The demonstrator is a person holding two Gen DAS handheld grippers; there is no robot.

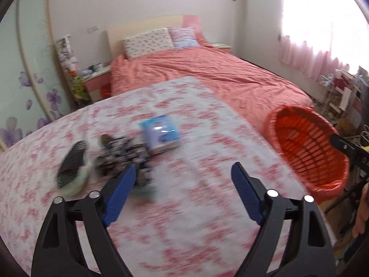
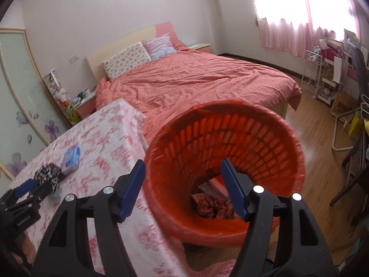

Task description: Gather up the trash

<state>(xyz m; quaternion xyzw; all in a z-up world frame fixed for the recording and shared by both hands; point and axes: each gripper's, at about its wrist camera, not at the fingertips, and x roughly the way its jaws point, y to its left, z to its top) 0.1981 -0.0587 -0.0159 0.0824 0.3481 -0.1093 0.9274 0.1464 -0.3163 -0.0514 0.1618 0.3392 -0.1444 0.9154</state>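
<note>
An orange slatted trash basket [image 2: 265, 143] with a red liner stands beside the table, right of it; it also shows in the left wrist view [image 1: 306, 147]. Crumpled reddish-brown trash [image 2: 213, 206] and paper lie at its bottom. My right gripper [image 2: 183, 165] is open and empty just above the basket's near rim. My left gripper [image 1: 183, 169] is open and empty over the table [image 1: 207, 138], close to a dark floral pouch [image 1: 125, 154]. A blue tissue pack [image 1: 160, 133] and a black hairbrush [image 1: 70, 164] lie beside the pouch.
The table carries a pink floral cloth. A bed [image 2: 196, 80] with a coral cover lies behind it. A nightstand [image 1: 96, 80] with clutter stands at the left, a white rack [image 2: 320, 80] and chair at the right on the wood floor.
</note>
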